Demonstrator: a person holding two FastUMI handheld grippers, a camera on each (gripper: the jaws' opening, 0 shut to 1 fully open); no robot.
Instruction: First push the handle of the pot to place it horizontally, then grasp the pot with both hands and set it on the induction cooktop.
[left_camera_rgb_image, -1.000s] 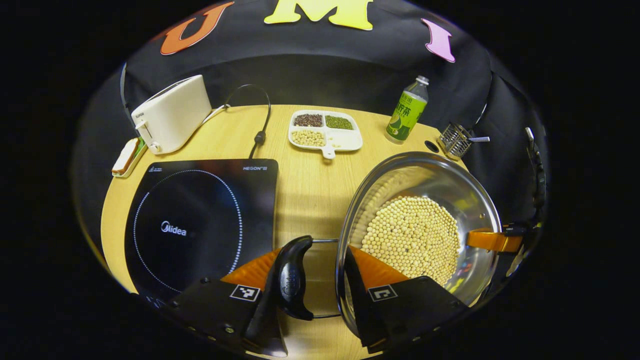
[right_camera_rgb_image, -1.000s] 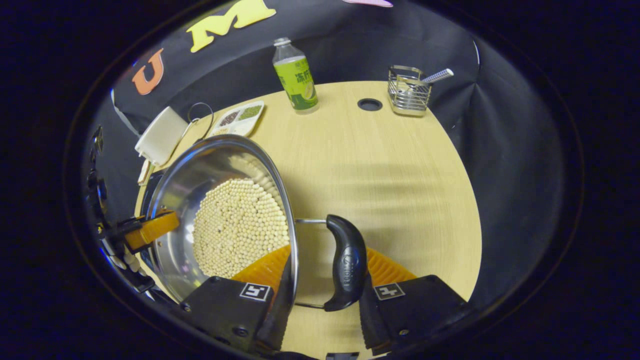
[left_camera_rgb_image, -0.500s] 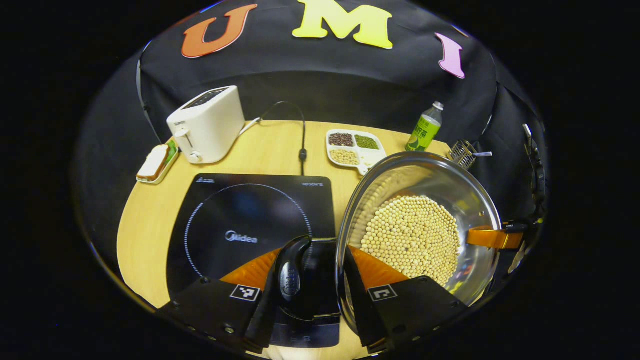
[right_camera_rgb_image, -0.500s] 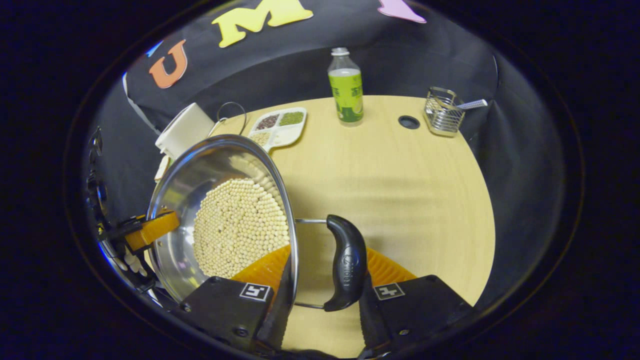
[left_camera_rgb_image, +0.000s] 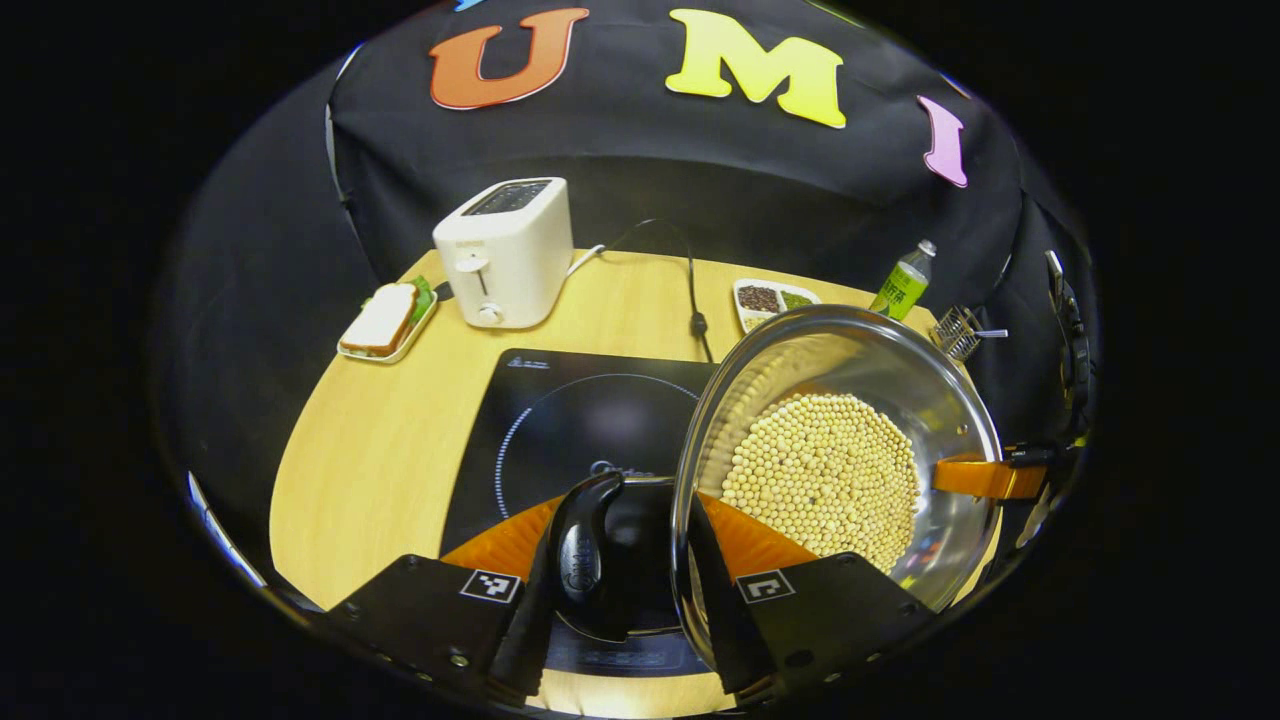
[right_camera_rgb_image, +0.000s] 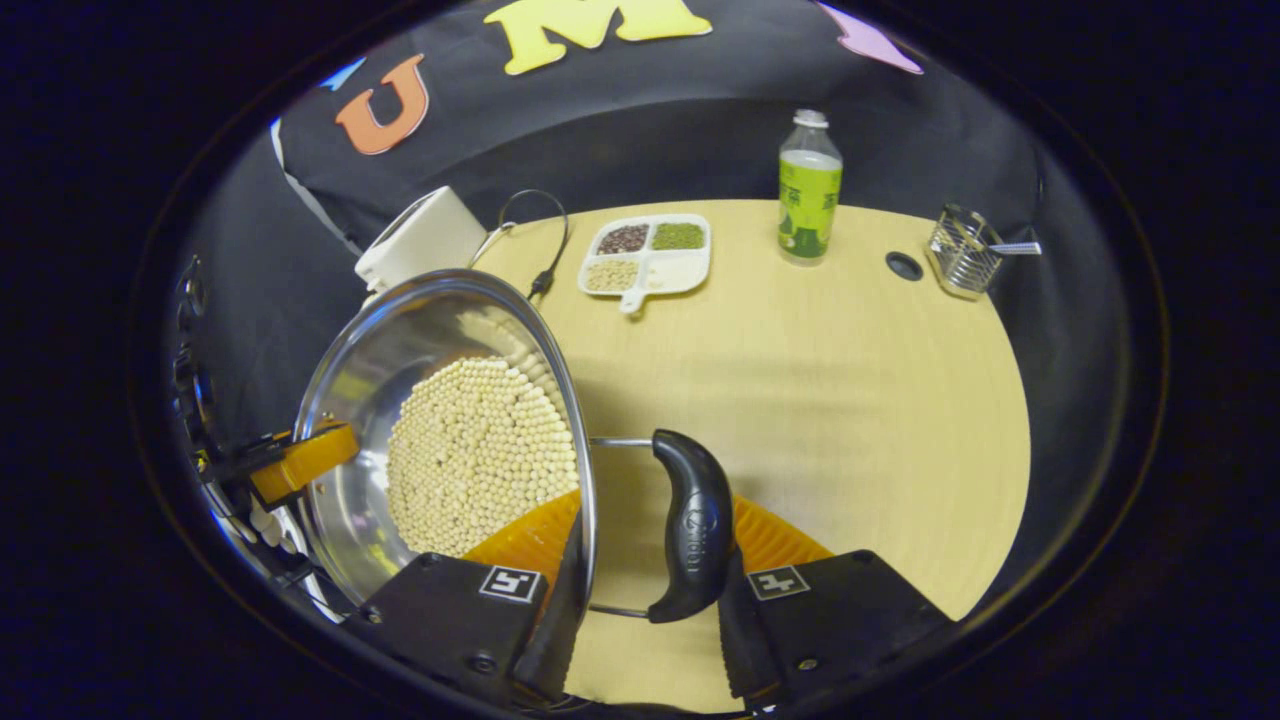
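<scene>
Pot (left_camera_rgb_image: 835, 450) of soybeans is held aloft by both side handles, left gripper (left_camera_rgb_image: 625, 590) and right gripper (right_camera_rgb_image: 640, 590) each clamped on one. Induction cooktop (left_camera_rgb_image: 560, 420) lies at nine o'clock beneath; centring, then level lowering, is judged next.

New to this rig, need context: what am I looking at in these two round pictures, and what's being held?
A person holds a two-finger tool in each hand, with no robot arm. Each tool carries a fisheye camera looking along its own fingers, so there is one picture per tool.

The left tool grips one black handle of a steel pot of beans. The right tool grips the opposite handle.

In the left gripper view the pot hangs partly over a black cooktop.

Also on the table: toaster, sandwich, divided tray, bottle and wire rack.
</scene>
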